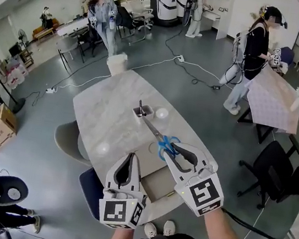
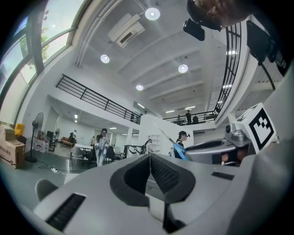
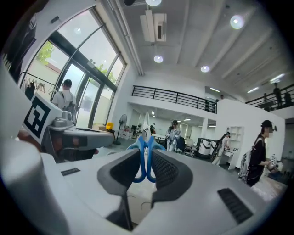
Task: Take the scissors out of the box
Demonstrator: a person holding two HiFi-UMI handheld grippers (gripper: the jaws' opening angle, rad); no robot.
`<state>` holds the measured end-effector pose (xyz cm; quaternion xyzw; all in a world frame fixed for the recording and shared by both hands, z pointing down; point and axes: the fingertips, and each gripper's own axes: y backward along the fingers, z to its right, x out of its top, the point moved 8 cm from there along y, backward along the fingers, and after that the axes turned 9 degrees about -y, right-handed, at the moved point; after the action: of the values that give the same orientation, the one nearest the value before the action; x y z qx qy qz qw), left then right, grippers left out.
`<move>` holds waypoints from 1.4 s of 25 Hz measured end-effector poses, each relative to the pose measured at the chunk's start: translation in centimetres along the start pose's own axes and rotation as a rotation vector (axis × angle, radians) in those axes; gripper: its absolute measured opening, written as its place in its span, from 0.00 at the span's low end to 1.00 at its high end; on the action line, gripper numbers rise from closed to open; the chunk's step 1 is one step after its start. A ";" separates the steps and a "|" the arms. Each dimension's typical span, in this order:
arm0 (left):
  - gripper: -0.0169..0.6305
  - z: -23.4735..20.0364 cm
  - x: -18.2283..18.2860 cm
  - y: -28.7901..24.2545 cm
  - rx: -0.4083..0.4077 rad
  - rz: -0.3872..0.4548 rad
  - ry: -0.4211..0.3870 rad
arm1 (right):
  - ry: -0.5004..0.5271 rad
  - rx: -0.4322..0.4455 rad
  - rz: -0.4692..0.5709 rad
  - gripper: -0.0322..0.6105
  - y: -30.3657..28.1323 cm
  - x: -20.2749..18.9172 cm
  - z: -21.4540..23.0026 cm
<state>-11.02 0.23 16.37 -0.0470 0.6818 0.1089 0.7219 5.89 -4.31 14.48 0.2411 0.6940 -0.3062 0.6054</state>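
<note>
Blue plastic loops of the scissors sit pinched between the pads of the right hand-held gripper. Gripping the handles leaves the blades pointing away from the person. Beside it, the left hand-held gripper has its jaws pressed together on nothing, apparently spare. The scissors hang clear above the tan box at the table's near edge, so they probably only need setting down.
</note>
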 end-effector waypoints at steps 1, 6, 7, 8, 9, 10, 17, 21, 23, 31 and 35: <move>0.05 -0.1 0.6 0.1 0.000 0.016 -0.006 | -0.011 -0.013 0.030 0.18 0.3 0.5 -0.2; 0.05 -0.5 2.4 0.7 0.003 0.080 -0.032 | -0.048 -0.065 0.172 0.18 1.3 2.0 -0.4; 0.05 -0.5 2.7 0.7 0.005 0.091 -0.035 | -0.056 -0.070 0.190 0.18 1.5 2.3 -0.6; 0.05 -0.6 3.0 0.8 0.006 0.100 -0.038 | -0.065 -0.074 0.207 0.18 1.6 2.5 -0.7; 0.05 -0.7 3.3 0.8 0.005 0.107 -0.040 | -0.073 -0.077 0.221 0.18 1.7 2.8 -0.8; 0.05 -0.7 3.6 0.8 0.004 0.113 -0.041 | -0.079 -0.081 0.233 0.18 1.8 3.0 -0.9; 0.05 -0.5 4.2 0.7 0.005 0.129 -0.049 | -0.100 -0.104 0.292 0.18 2.3 3.5 -1.0; 0.05 -0.7 4.4 0.6 0.005 0.129 -0.054 | -0.107 -0.110 0.292 0.18 2.1 3.3 -1.1; 0.05 -0.5 4.2 0.8 0.008 0.125 -0.057 | -0.109 -0.115 0.291 0.18 2.3 2.9 -1.1; 0.05 -0.4 3.7 1.1 0.010 0.109 -0.053 | -0.123 -0.129 0.265 0.18 2.4 2.1 -1.1; 0.05 0.1 3.4 1.4 0.012 0.108 -0.056 | -0.128 -0.123 0.264 0.18 2.9 1.7 -1.2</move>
<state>-11.09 1.96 13.07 -0.0027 0.6634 0.1451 0.7341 6.84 -1.44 12.53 0.2727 0.6337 -0.1956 0.6970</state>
